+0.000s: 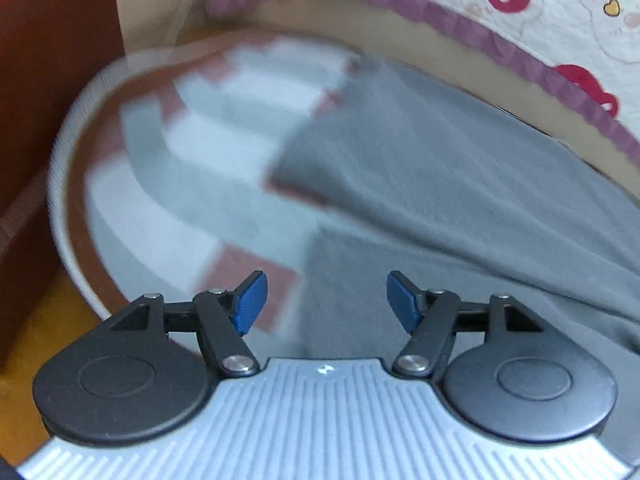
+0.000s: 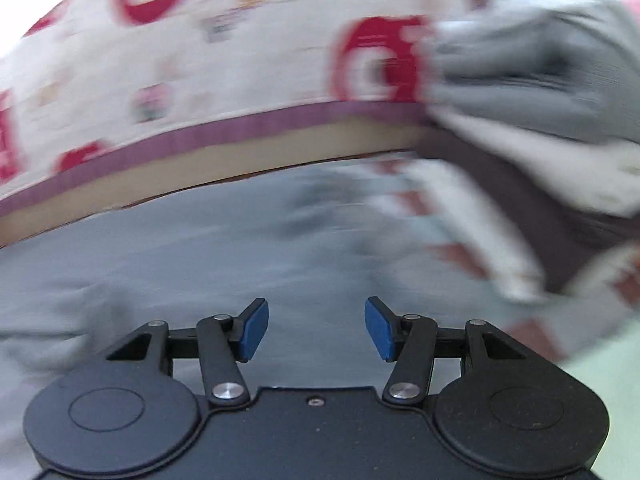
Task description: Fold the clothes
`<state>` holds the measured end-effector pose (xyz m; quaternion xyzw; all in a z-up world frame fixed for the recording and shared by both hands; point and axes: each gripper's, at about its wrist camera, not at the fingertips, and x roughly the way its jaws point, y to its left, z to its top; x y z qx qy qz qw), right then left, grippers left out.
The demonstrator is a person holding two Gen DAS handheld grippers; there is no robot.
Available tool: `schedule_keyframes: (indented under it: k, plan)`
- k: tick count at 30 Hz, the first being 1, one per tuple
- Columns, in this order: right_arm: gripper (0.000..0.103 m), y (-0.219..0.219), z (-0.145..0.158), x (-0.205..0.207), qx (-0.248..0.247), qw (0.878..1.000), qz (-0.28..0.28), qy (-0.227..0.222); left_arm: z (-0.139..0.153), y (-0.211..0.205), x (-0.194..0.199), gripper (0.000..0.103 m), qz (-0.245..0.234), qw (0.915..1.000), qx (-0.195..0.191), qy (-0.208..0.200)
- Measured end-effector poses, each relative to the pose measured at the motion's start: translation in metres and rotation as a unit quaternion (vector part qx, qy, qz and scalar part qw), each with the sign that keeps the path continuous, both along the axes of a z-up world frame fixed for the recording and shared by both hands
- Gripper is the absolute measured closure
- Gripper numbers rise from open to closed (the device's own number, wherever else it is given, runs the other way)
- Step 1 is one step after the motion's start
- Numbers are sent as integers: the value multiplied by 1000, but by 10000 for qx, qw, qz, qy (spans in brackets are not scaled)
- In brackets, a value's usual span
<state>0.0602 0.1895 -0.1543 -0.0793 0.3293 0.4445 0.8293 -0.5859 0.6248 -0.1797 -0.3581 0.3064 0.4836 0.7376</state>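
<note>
Grey cloth, the garment (image 1: 420,200), lies spread over a checked mat (image 1: 192,152) in front of me, its near-left edge showing a straight corner against the squares. Past its far side runs a bed's patterned quilt (image 1: 500,12) with a purple trim. My left gripper (image 1: 326,302) hangs just over the garment's left edge, pads wide apart and holding nothing. My right gripper (image 2: 316,330) is likewise apart and empty over the flat grey middle. Far right in the right wrist view sits a heap of other clothes (image 2: 532,92), grey and white, slumped off the quilt toward the mat.

Both views are smeared, so I judge the edges poorly. If I close now I may pinch the mat along with the cloth, or catch one layer only and drag the garment crooked. Sweeping right could snag that heap.
</note>
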Motion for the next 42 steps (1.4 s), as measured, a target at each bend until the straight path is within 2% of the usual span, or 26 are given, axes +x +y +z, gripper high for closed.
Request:
schedule_keyframes:
  k: [2,6,7,12,14,16,20,21,24,25,26,28,31,33,34,36,39,40,42]
  plan:
    - [44,18,1,-14,80,9984,548,58,-16,3,5,34,-32,9996,-234,-152]
    - [44,50,-7,-37,92,9905,1340,286,-40,10,23,34,40,9992,-322,214]
    - [44,54,-8,-38,-16,9891,1455,229,-42,13,24,34,131,9992,-316,213]
    - [44,72,-18,-43,-569,9779,2012,-72,-45,30,15,22,366,9979,-473,-255]
    - [44,74,-26,-41,-820,9739,2094,-294,-45,32,17,19,341,9977,-491,-305]
    - [44,76,-31,-38,-913,9728,2105,-326,-46,30,24,13,270,9986,-418,-185]
    - [44,71,-41,-34,-960,9744,1997,-373,-48,27,38,13,126,9995,-270,54]
    - [43,70,-43,-33,-952,9745,1995,-391,-49,25,43,15,55,9996,-211,205]
    - [39,66,-49,-35,-969,9736,2020,-436,-45,14,69,50,-412,9911,114,1257]
    - [38,64,-51,-36,-983,9731,2033,-458,-40,9,78,79,-602,9872,197,1464]
    - [36,65,-54,-36,-996,9727,2038,-490,-37,3,88,99,-769,9820,262,1705]
    - [32,63,-60,-36,-963,9739,1987,-537,-30,-9,101,100,-859,9715,429,2169]
    - [31,59,-65,-33,-781,9789,1842,-404,1,-28,103,100,-691,9622,1182,2356]
    - [31,56,-63,-31,-740,9807,1778,-326,28,-33,91,100,-331,9601,1559,2296]
    - [31,55,-62,-30,-732,9815,1746,-296,43,-34,82,100,-154,9630,1644,2129]
    - [31,53,-59,-31,-752,9820,1706,-309,63,-34,68,100,146,9662,1674,1954]
    - [31,46,-56,-32,-744,9830,1655,-274,72,-33,59,100,380,9536,1893,2310]
    - [31,44,-55,-32,-741,9834,1638,-263,70,-30,55,100,504,9513,1864,2402]
    - [31,36,-53,-31,-721,9851,1543,-230,53,-17,45,99,844,9571,1425,2379]
